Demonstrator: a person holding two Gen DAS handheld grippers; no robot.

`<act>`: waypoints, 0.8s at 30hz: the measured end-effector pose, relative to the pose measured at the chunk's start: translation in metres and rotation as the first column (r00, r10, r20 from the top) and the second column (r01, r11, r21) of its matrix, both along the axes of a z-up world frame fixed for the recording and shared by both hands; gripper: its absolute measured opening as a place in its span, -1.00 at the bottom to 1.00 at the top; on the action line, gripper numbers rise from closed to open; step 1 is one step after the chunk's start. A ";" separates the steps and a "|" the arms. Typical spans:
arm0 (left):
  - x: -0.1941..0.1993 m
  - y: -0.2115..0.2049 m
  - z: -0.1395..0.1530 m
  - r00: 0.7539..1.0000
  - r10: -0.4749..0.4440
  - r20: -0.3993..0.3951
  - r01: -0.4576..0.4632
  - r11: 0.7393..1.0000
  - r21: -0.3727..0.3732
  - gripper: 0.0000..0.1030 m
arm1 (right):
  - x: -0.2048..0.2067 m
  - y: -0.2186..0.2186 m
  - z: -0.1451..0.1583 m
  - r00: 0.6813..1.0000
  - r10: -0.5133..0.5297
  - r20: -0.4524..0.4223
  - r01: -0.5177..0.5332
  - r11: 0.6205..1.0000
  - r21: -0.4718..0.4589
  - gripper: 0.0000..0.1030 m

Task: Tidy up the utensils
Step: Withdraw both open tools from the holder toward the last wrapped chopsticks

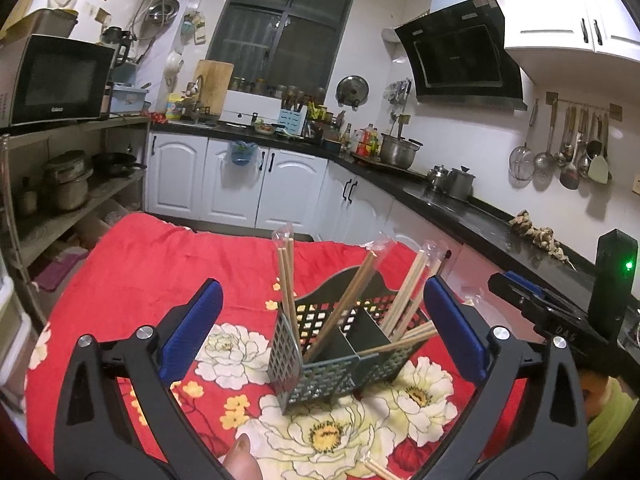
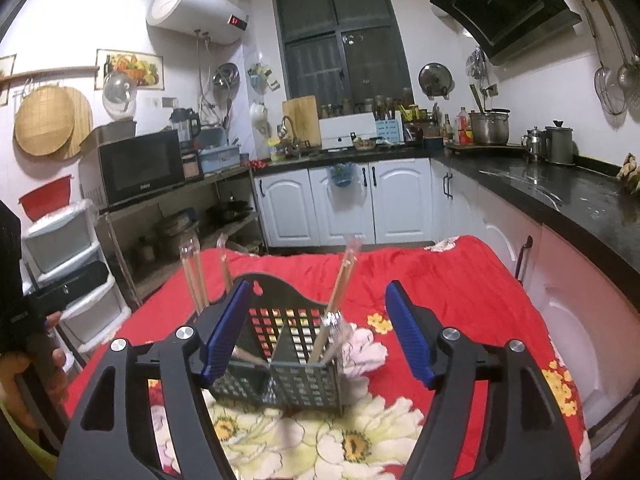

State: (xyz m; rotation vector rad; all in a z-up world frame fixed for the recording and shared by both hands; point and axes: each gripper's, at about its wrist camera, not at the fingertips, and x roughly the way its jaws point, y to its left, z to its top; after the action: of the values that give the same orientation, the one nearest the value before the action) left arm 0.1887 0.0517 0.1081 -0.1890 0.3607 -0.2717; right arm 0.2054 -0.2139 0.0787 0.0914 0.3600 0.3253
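Observation:
A dark perforated utensil basket (image 1: 320, 372) with two compartments stands on a red floral cloth (image 1: 160, 264). Several wrapped wooden chopstick pairs (image 1: 287, 280) lean upright in it. One more wrapped pair (image 1: 378, 467) lies on the cloth near the front edge. My left gripper (image 1: 324, 320) is open and empty, its blue pads on either side of the basket. In the right wrist view the basket (image 2: 288, 372) holds chopsticks (image 2: 340, 292) too. My right gripper (image 2: 316, 328) is open and empty, just above the basket.
Black countertop (image 1: 460, 208) with pots runs along the right. White cabinets (image 1: 232, 180) stand behind the table. A shelf with a microwave (image 1: 56, 80) is at the left. Plastic drawers (image 2: 64, 264) stand left of the table. The right gripper's body (image 1: 560, 312) shows at the right.

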 end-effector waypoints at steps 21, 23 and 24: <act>-0.023 -0.023 -0.027 0.993 -0.077 -0.087 0.078 0.997 0.006 0.80 | -0.029 -0.009 -0.012 0.999 -0.011 -0.050 0.007 0.997 -0.079 0.32; -0.023 -0.024 -0.032 0.991 -0.085 -0.100 0.086 0.996 0.007 0.80 | -0.031 -0.011 -0.015 0.998 -0.013 -0.062 0.008 0.997 -0.079 0.32; -0.023 -0.025 -0.034 0.990 -0.089 -0.108 0.090 0.996 0.005 0.80 | -0.032 -0.013 -0.016 0.998 -0.014 -0.069 0.009 0.997 -0.078 0.32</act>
State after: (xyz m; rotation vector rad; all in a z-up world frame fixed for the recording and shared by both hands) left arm 0.1659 0.0268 0.0740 -0.1784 0.4778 -0.3487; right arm 0.1736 -0.2266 0.0625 0.0282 0.4402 0.2966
